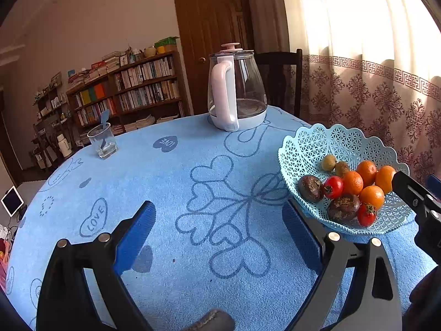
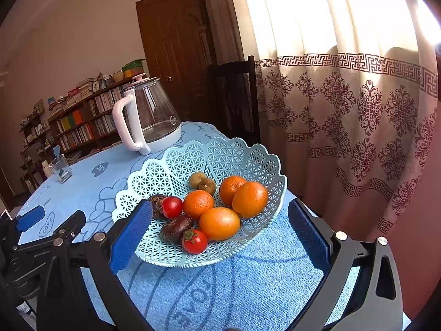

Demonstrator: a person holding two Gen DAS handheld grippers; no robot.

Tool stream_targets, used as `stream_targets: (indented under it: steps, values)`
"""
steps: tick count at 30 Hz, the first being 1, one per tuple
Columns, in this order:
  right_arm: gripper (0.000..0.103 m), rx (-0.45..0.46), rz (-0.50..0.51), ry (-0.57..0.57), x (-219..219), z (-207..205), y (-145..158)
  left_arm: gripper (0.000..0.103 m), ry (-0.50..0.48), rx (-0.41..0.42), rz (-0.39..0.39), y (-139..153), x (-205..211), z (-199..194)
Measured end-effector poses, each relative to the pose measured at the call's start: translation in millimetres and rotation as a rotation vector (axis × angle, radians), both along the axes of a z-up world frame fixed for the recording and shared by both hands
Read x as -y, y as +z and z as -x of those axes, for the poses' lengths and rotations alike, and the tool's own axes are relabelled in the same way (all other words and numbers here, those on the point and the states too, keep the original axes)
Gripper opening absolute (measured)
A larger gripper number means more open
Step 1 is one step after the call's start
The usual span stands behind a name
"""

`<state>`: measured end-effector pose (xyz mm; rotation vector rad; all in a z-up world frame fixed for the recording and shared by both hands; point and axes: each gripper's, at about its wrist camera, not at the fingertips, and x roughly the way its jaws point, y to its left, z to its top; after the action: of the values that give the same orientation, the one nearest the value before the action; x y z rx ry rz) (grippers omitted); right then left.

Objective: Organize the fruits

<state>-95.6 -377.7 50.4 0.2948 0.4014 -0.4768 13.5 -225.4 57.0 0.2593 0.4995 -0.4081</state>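
A light blue lattice basket (image 2: 234, 154) (image 1: 317, 149) stands on the blue tablecloth near the table's right side. It holds several oranges (image 2: 219, 223) (image 1: 371, 197), two red tomatoes (image 2: 194, 241) (image 1: 333, 187), two dark brown fruits (image 2: 176, 227) (image 1: 343, 207) and two small green-brown fruits (image 2: 197, 179) (image 1: 329, 162). My right gripper (image 2: 220, 234) is open, its blue pads wide on either side of the basket's near part. My left gripper (image 1: 220, 237) is open over bare cloth, left of the basket, with nothing between its fingers.
A glass kettle (image 1: 237, 91) (image 2: 150, 115) with a white handle stands at the table's far side. A small glass (image 1: 103, 140) (image 2: 60, 168) sits far left. A dark chair (image 2: 234, 99) and patterned curtain (image 2: 358, 96) lie behind the basket.
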Motion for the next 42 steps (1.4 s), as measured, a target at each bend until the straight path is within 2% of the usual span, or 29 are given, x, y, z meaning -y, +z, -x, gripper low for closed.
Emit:
stream_targets:
  steps: [7, 19, 22, 42]
  values:
    - [0.1, -0.005, 0.062, 0.02, -10, -2, 3, 0.092, 0.008, 0.015, -0.002, 0, -1, 2]
    - [0.1, -0.019, 0.072, 0.025, -11, -5, 2, 0.092, 0.008, 0.028, -0.003, 0, -2, 5]
    - [0.1, -0.024, 0.074, 0.026, -11, -6, 2, 0.098, 0.012, 0.034, -0.003, 1, -2, 7]
    - [0.1, -0.034, 0.076, 0.027, -12, -9, 0, 0.098, 0.018, 0.04, -0.009, -1, -2, 9]
